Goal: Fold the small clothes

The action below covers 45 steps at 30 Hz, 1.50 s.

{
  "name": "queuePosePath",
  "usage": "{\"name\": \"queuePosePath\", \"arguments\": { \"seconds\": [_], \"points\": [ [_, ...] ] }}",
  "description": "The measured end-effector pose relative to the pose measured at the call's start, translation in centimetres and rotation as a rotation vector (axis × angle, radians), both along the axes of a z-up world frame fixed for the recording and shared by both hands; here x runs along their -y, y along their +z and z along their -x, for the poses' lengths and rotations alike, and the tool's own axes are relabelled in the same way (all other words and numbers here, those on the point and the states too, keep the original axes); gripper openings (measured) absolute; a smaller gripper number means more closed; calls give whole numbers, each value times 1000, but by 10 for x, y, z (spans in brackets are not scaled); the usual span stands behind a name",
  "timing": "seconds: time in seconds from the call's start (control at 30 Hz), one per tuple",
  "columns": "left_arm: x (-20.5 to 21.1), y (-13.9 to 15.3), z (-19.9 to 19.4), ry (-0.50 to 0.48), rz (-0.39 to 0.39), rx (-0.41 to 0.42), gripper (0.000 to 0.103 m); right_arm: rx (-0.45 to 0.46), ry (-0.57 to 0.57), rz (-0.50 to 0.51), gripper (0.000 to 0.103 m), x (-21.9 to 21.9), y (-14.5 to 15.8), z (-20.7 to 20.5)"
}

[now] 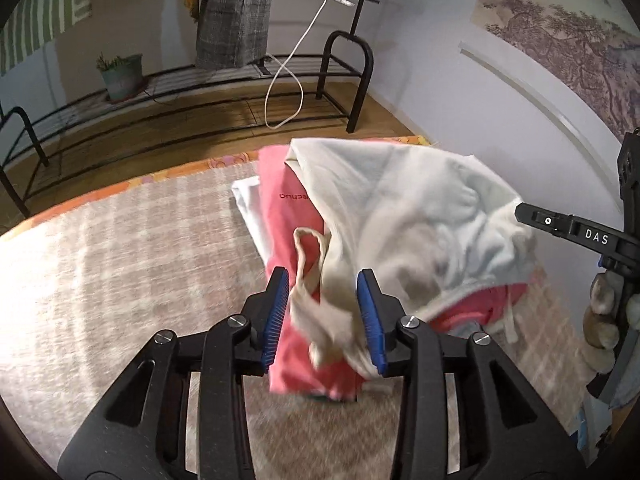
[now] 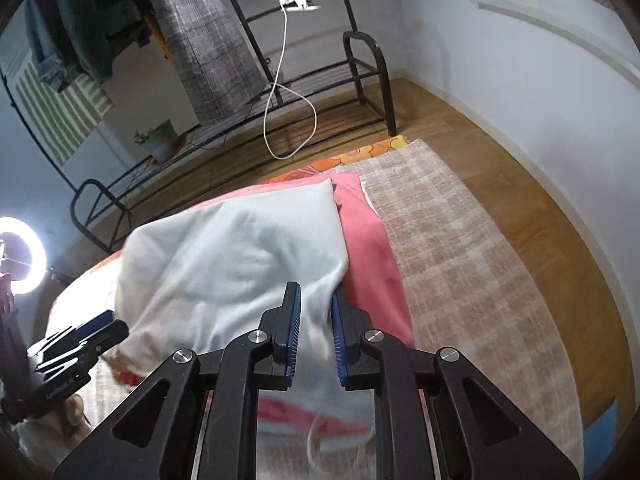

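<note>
A cream-white garment (image 1: 416, 216) hangs lifted above a folded pink garment (image 1: 292, 216) that lies on a white one (image 1: 250, 204) on the checked blanket. My left gripper (image 1: 323, 280) has its jaws apart, with a strap end of the cream garment (image 1: 316, 308) hanging between the blue pads. My right gripper (image 2: 316, 300) is shut on the garment's edge (image 2: 240, 256) and lifts it over the pink garment (image 2: 372, 248). The right gripper also shows in the left wrist view (image 1: 520, 210), at the cloth's right side. The left gripper (image 2: 114, 320) shows in the right wrist view at the cloth's left corner.
A beige checked blanket (image 2: 460, 248) with an orange flowered edge (image 2: 372, 152) covers the work surface. A black metal rack (image 1: 344, 76) with a hanging white cable (image 1: 288, 80) and a potted plant (image 1: 120, 76) stands behind. A ring light (image 2: 18, 256) glows at the left.
</note>
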<state>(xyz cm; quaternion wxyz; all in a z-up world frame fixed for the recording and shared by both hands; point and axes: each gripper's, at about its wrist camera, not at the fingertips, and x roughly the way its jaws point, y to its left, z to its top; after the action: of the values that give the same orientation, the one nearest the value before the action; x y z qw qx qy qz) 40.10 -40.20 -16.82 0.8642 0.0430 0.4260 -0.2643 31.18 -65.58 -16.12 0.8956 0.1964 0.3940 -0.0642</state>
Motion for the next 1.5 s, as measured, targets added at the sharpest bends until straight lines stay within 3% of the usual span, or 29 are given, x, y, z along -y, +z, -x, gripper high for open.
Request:
{"name": "queuePosePath", "arguments": {
  "seconds": [0.27,0.57,0.97,1.03,1.1,1.17,1.23,1.4,1.5],
  "points": [
    [-38,54,56,-6,50,72,36,76,22,59,13,-33,56,46],
    [-90,126,128,-7,112,198,36,192,55,122,13,-100,125,115],
    [-169,167,234,-46,164,335,37,269,31,198,13,-186,156,195],
    [-183,168,249,-45,176,351,51,281,23,209,13,-199,155,204],
    [-198,166,263,-36,183,373,56,291,10,230,14,-211,153,211],
    [-207,164,272,-29,175,392,56,308,-9,249,19,-224,150,219],
    [-216,158,280,-23,163,403,62,330,-18,245,36,-233,147,224],
    [-234,145,292,-14,146,399,68,335,-3,287,37,-260,132,227],
    [-241,140,297,-4,153,406,74,342,4,319,54,-272,125,229]
  ]
}}
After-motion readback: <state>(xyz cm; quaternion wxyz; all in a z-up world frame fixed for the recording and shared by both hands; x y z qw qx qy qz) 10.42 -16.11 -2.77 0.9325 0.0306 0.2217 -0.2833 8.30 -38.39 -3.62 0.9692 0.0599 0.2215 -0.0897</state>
